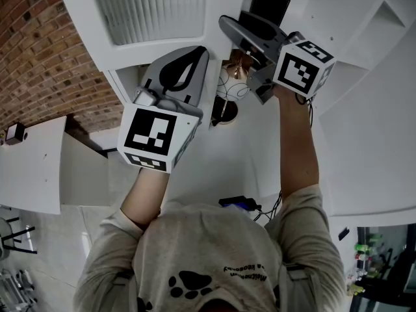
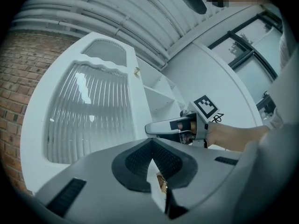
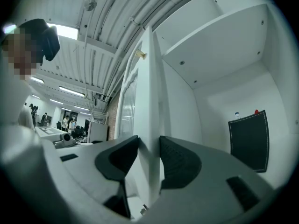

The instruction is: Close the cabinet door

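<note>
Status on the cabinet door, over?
Grippers: left tongs shut, right tongs clamped on cabinet door edge. Door open. Inside cabinet, black panel at back, off the door's path.

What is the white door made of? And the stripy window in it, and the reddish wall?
The door looks like painted wood or board: smooth, flat white, with no grain showing. Its window seems to be ribbed glass, or maybe clear plastic: the upright ridges catch bright glints. The wall is brick: rough reddish blocks with pale joints between them.
</note>
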